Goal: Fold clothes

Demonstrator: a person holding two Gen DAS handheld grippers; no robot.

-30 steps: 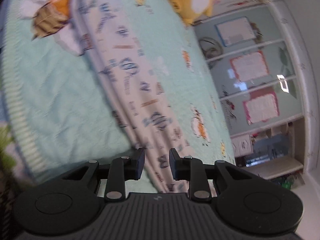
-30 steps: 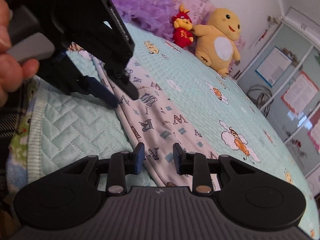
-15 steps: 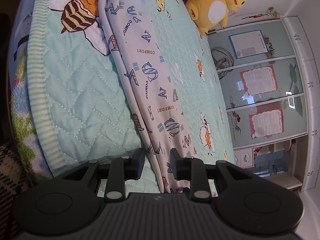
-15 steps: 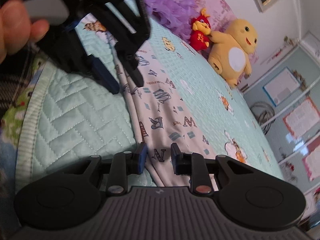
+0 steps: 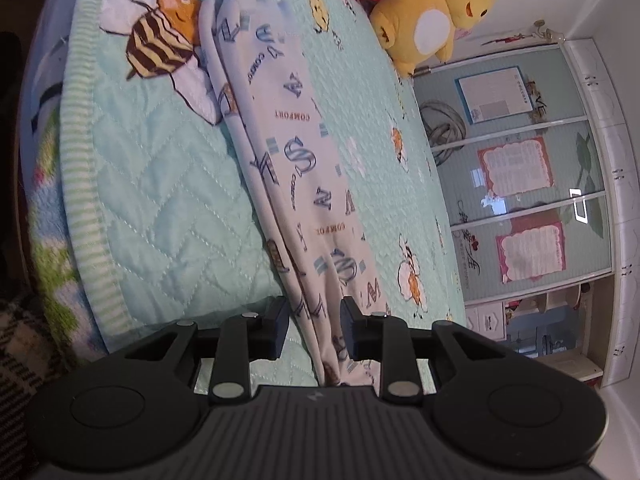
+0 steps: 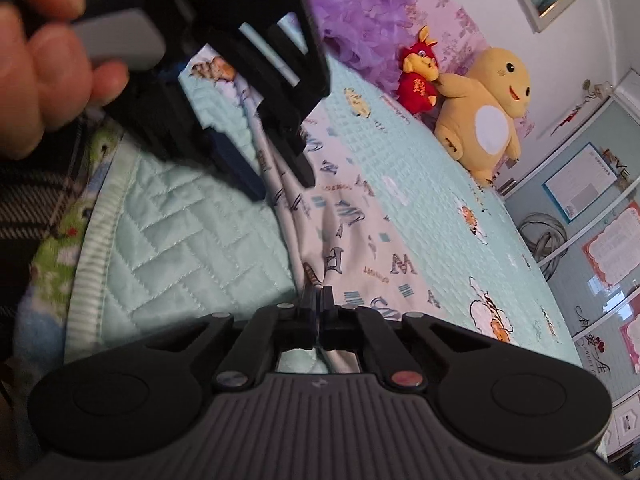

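Fabric, a long pale garment printed with letters (image 5: 304, 168), lies folded lengthwise as a narrow strip on the mint-green quilted bedspread with bee pictures (image 5: 160, 208), running from the near edge of the bed toward a yellow plush toy (image 5: 432, 16) and a small red plush toy (image 6: 418, 80). The left claw (image 5: 314, 326) stands apart, astride the strip's near end. The right claw (image 6: 319, 302) is pressed together, pinching the strip's edge. A person's hand (image 6: 44, 64) holds the left tool.
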